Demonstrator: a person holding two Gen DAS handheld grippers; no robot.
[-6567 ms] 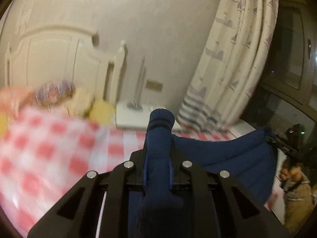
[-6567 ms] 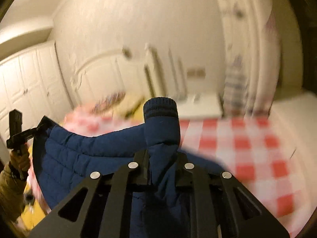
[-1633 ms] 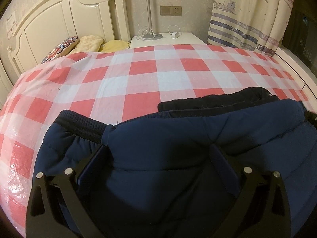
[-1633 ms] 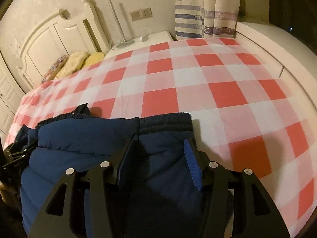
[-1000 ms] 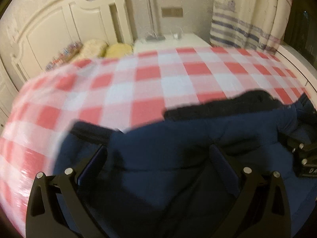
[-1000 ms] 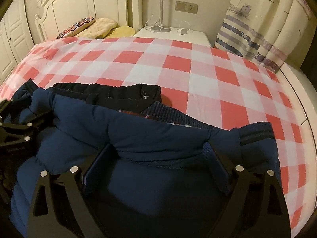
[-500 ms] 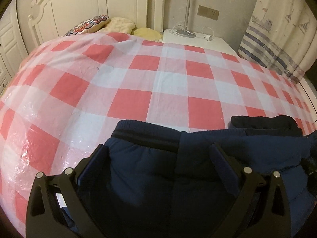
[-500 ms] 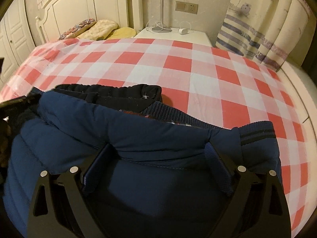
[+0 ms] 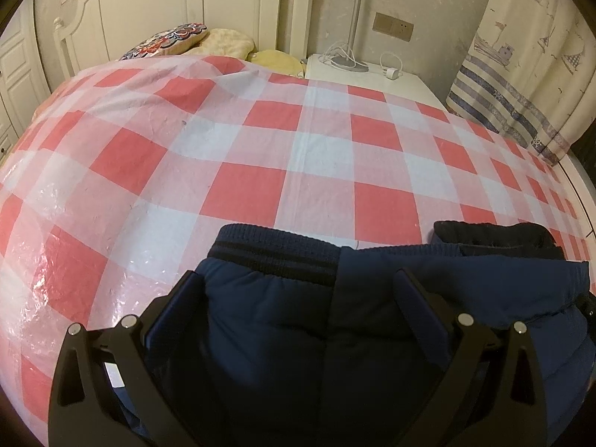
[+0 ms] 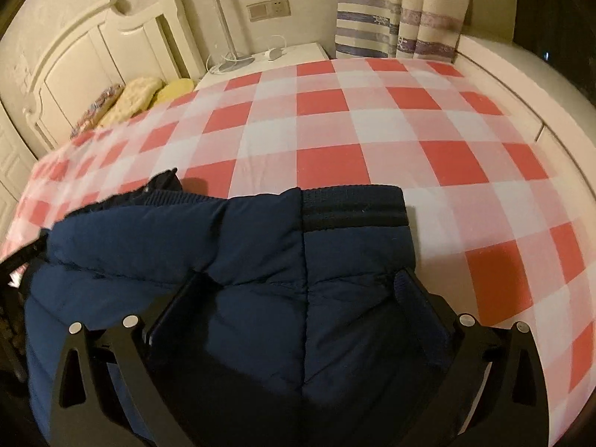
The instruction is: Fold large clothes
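A navy padded jacket [image 9: 484,279] lies folded on the near part of the bed, its dark collar [image 9: 495,234] at the far right. My left gripper [image 9: 298,283] is open wide over the left ribbed cuff [image 9: 275,249], and the fabric lies loose between its fingers. My right gripper [image 10: 300,283] hovers over the jacket [image 10: 167,238] behind the right ribbed cuff [image 10: 354,205]. Its jaws are opening, with padded fabric between them and neither pad pressing on it.
The bed wears a red and white checked cover [image 9: 260,149] under clear plastic. Behind it stand a white headboard [image 9: 149,0], pillows [image 9: 167,37], a nightstand [image 9: 372,74] with a lamp base and cable, and a striped curtain [image 9: 521,74].
Both hands held cuffs of the jacket in the air at first and now hover open over it on the bed. Over the last second the left moved left, the right moved right.
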